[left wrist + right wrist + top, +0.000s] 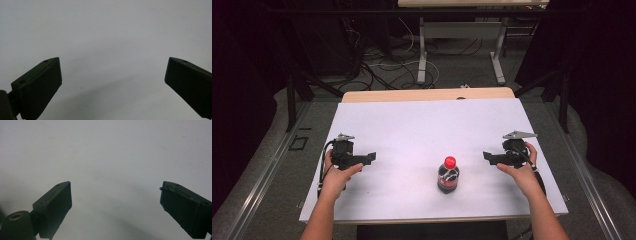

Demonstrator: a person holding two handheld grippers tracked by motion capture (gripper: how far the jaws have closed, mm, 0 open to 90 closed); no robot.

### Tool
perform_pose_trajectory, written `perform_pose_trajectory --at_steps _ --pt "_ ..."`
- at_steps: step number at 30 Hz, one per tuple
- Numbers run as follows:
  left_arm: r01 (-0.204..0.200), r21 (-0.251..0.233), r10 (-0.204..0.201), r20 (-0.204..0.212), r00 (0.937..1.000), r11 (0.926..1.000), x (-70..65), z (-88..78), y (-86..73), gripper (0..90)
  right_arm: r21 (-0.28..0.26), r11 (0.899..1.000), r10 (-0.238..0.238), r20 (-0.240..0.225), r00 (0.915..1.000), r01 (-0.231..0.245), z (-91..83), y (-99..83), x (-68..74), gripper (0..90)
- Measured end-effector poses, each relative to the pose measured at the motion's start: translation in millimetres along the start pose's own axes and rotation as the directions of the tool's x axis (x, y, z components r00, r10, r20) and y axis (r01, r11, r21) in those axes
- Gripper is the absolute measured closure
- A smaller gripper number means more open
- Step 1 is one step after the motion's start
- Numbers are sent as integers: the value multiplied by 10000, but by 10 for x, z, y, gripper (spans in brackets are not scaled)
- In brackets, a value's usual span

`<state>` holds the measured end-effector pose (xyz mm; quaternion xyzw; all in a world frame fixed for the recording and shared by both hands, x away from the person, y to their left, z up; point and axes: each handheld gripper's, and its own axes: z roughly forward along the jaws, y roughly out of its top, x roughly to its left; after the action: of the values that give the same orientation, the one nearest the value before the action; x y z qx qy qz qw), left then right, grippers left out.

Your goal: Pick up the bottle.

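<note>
A small dark cola bottle [448, 176] with a red cap stands upright on the white table top [412, 130], near the front and right of centre. My left gripper [371, 156] rests low over the table at the left, jaws pointing right toward the bottle, well apart from it. In the left gripper view the gripper [113, 72] is open with bare white surface between its jaws. My right gripper [486, 156] sits at the right, jaws pointing left, a short way from the bottle. The right gripper view shows that gripper [116, 195] open and holding nothing.
The white top covers a wooden table whose back edge [427, 94] shows beyond it. Behind it are the metal legs of another table [423, 60] and cables on the floor. Dark curtains flank both sides.
</note>
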<state>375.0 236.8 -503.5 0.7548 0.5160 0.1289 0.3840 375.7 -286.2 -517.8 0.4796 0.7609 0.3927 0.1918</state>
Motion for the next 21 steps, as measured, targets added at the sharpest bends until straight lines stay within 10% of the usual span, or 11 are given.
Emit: perform_pose_trajectory --at_steps 11,21 --pt "-895 -917 947 546 9940 9918 -459 -429 197 11 -644 9884 -1461 -1534 9773 1377 -495 258 517 143" --pt "-1158 -1269 1280 926 9874 9851 -751 -535 254 11 -985 9744 -2212 -2587 9403 2022 -555 301 897 145"
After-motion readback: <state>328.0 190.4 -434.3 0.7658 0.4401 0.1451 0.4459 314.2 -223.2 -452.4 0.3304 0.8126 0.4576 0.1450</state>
